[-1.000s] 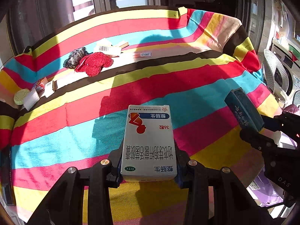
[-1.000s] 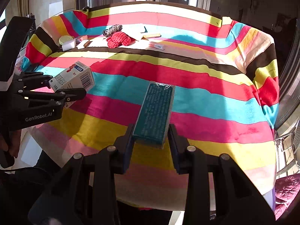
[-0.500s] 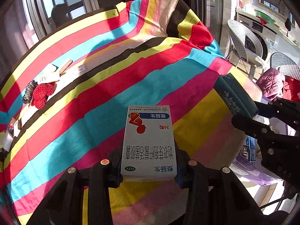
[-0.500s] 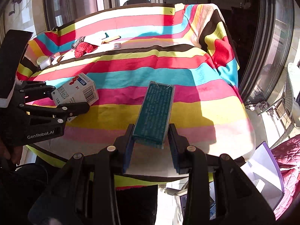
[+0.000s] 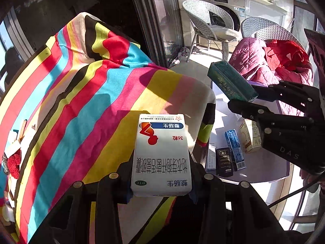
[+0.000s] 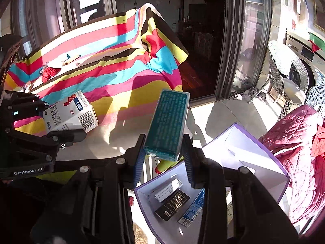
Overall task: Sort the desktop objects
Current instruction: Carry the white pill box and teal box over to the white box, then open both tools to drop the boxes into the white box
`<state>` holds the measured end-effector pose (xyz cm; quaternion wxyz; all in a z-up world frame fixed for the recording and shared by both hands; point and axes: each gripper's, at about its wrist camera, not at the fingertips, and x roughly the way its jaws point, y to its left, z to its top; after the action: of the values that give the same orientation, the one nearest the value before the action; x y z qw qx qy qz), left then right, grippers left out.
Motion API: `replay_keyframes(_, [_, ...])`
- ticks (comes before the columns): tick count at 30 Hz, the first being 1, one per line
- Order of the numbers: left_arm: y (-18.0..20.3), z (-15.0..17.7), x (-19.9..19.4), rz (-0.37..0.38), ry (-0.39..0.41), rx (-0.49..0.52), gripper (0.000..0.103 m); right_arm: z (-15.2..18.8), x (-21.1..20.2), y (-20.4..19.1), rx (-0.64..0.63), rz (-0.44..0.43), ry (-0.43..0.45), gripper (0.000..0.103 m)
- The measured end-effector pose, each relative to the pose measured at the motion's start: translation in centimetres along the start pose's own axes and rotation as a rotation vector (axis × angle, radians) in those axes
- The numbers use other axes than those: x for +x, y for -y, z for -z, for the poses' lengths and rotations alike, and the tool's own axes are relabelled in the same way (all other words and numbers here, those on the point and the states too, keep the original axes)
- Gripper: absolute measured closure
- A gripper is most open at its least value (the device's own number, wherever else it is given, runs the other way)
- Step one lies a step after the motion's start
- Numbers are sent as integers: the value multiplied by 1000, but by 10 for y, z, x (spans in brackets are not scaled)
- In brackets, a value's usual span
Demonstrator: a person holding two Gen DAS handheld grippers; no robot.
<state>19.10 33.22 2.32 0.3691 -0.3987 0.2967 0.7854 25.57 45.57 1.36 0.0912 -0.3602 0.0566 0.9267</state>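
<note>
My left gripper (image 5: 161, 180) is shut on a white medicine box (image 5: 161, 154) with red and blue print, held over the right end of the striped table (image 5: 81, 105). The box also shows in the right wrist view (image 6: 70, 114). My right gripper (image 6: 163, 157) is shut on a long teal box (image 6: 168, 124), held beyond the table edge above an open purple-edged white box (image 6: 262, 162) on the floor. The teal box also shows in the left wrist view (image 5: 230, 82). The floor box holds several small packages (image 6: 172, 201).
A red knitted item (image 6: 48, 73) and small cartons lie at the far left of the table. Wicker chairs (image 5: 205, 20), a washing machine (image 5: 227, 6) and a pink quilt (image 6: 300, 154) stand to the right. A glass sliding door (image 6: 239, 40) is behind.
Both grippers have swung right with their boxes, from over the table to its right end. The floor box with packages has come into view under the right gripper.
</note>
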Motion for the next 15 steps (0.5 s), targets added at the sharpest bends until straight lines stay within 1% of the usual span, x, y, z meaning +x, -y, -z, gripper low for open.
replay_keyframes(5, [40, -18, 6, 73, -34, 88, 62, 11, -7, 47, 92, 82, -4, 65])
replay_keyframes(10, [83, -32, 11, 148, -55, 178, 61, 21, -16, 89, 141, 197, -23, 64])
replay_keyframes(13, [103, -36, 20, 200, -72, 202, 61, 28, -24, 110, 177, 237, -26, 64])
replay_keyframes(15, [109, -39, 28, 219, -81, 189, 61, 30, -25, 120, 197, 255, -31, 64])
